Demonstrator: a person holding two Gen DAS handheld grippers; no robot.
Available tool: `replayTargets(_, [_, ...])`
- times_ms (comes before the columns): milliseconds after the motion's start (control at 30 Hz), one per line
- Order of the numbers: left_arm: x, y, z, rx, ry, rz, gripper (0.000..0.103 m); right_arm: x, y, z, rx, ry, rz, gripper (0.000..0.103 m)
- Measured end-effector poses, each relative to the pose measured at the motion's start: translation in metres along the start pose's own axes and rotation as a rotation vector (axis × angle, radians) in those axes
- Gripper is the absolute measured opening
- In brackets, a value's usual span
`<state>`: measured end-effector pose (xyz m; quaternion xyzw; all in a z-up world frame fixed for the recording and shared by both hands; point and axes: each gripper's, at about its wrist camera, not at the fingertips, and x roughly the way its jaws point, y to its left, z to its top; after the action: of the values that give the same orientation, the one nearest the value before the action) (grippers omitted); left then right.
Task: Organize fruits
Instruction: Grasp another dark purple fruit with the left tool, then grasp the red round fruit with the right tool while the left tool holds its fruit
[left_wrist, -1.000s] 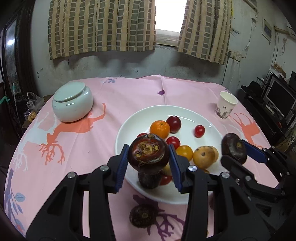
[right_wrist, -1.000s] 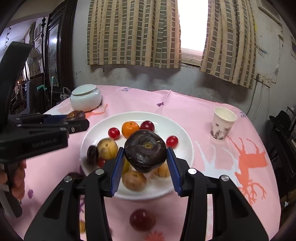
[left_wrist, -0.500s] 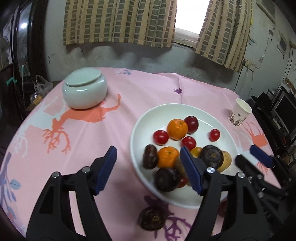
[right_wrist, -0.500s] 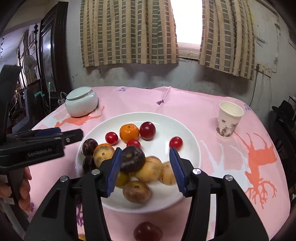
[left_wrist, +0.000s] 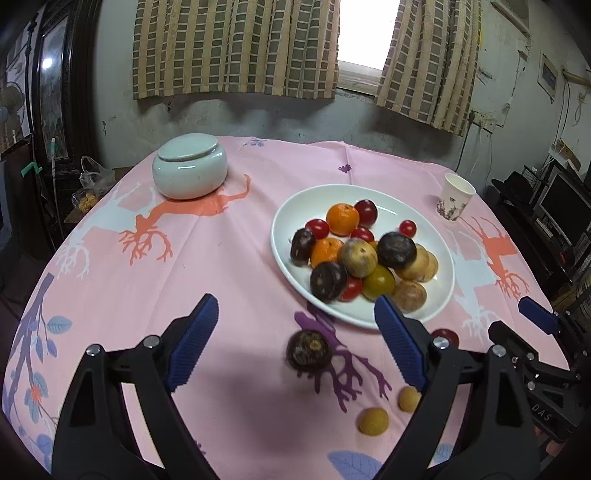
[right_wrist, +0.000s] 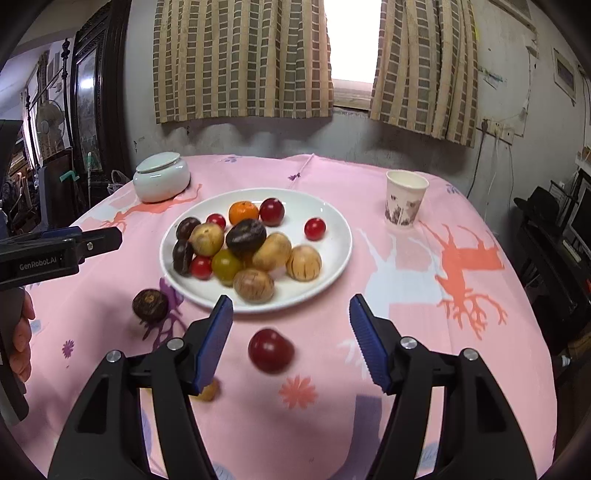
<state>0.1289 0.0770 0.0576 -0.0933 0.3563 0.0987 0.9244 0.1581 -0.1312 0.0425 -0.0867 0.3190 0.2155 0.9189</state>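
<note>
A white plate (left_wrist: 281, 225) (right_wrist: 341, 254) on the pink cloth holds several fruits: oranges, small red ones, dark purple ones and tan ones. My left gripper (left_wrist: 293, 310) hovers in front of the plate's near rim with its jaws opening. Nothing is pressed between them; a dark purple fruit (left_wrist: 309, 350) (right_wrist: 150, 304) lies on the cloth below the gap. My right gripper (right_wrist: 291, 308) is also opening, empty, above a loose red plum (right_wrist: 270, 350). Two small yellow fruits (left_wrist: 373, 421) lie nearer to me. The left gripper's fingers (right_wrist: 99, 240) show at the left of the right wrist view.
A pale lidded ceramic jar (left_wrist: 190, 171) (right_wrist: 161, 179) stands at the back left. A paper cup (left_wrist: 455, 197) (right_wrist: 404, 201) stands at the back right. A hand (right_wrist: 22, 339) holds the left tool. Dark furniture flanks the round table.
Both grippers let go of their dark purple fruits, which now rest on the plate. Both jaws widened, and both grippers drew back from the plate toward the near side of the table.
</note>
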Motion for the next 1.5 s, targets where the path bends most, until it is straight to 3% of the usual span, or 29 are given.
replayTargets(233, [-0.007, -0.005, -0.033, 0.033, 0.015, 0.017, 0.089, -0.02, 0.003, -0.031, -0.004, 0.017, 0.0, 0.066])
replayTargets(567, [0.037, 0.004, -0.067, 0.042, 0.125, 0.108, 0.089, -0.01, 0.0, -0.058, 0.016, 0.064, 0.049, 0.066])
replayTargets(800, [0.059, 0.0, -0.066, 0.049, 0.144, 0.146, 0.089, -0.018, -0.003, -0.058, 0.03, 0.019, 0.06, 0.066])
replayTargets(1033, [0.081, -0.007, -0.055, 0.087, 0.165, 0.172, 0.09, -0.014, 0.0, -0.059, 0.032, 0.038, 0.076, 0.066])
replayTargets(1133, [0.082, -0.007, -0.056, 0.087, 0.157, 0.149, 0.086, -0.009, 0.002, -0.061, 0.024, 0.059, 0.078, 0.066])
replayTargets(1267, [0.079, -0.003, -0.056, 0.055, 0.143, 0.06, 0.041, -0.007, 0.003, -0.063, 0.016, 0.054, 0.068, 0.066])
replayTargets(1500, [0.068, 0.0, -0.053, 0.035, 0.136, 0.037, 0.041, -0.003, 0.004, -0.065, 0.007, 0.061, 0.049, 0.066])
